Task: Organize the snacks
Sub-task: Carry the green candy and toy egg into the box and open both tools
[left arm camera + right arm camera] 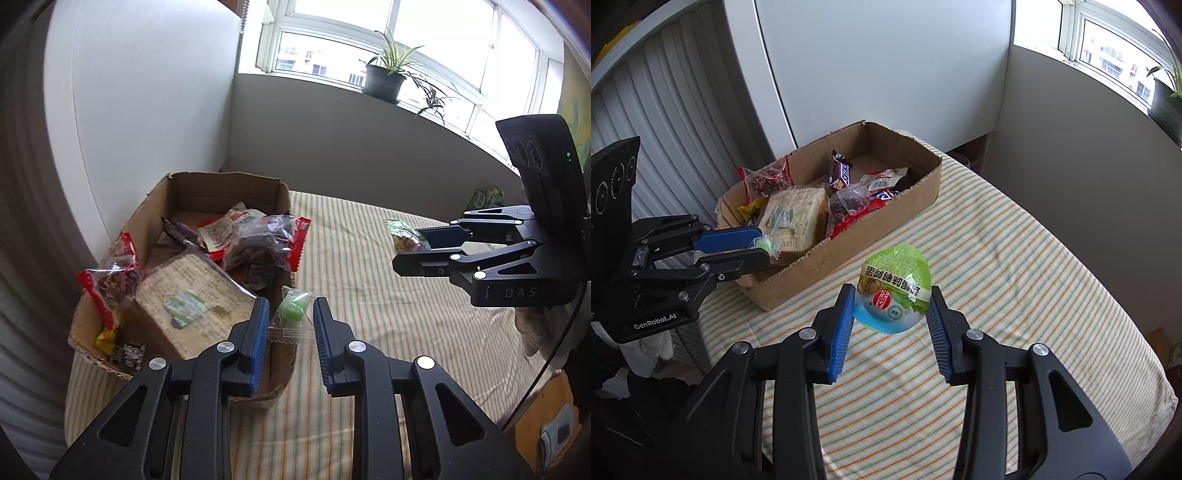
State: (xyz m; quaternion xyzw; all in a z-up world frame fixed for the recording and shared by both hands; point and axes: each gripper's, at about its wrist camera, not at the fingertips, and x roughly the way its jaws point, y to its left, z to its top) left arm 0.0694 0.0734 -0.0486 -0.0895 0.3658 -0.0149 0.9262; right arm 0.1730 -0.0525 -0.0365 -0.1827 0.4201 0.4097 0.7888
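Note:
A cardboard box point(229, 192) point(849, 243) stands on the striped table, holding a wrapped bread loaf point(192, 295) point(798, 214), red-edged bags of dark snacks point(258, 243) and a chocolate bar point(840, 171). My left gripper point(290, 325) point(762, 245) hangs over the box's near end, shut on a small clear-wrapped green candy point(291, 314) point(764, 243). My right gripper point(891, 317) point(417, 247) is held above the tablecloth to the right of the box, shut on a green and blue sealed snack cup point(894, 288) point(404, 236).
The striped tablecloth point(997, 295) covers the table to the right of the box. A green packet point(485, 197) lies at the far table edge. A potted plant point(382, 81) sits on the windowsill. A white panel point(868, 66) rises behind the box. A gloved hand point(532, 325) holds the right gripper.

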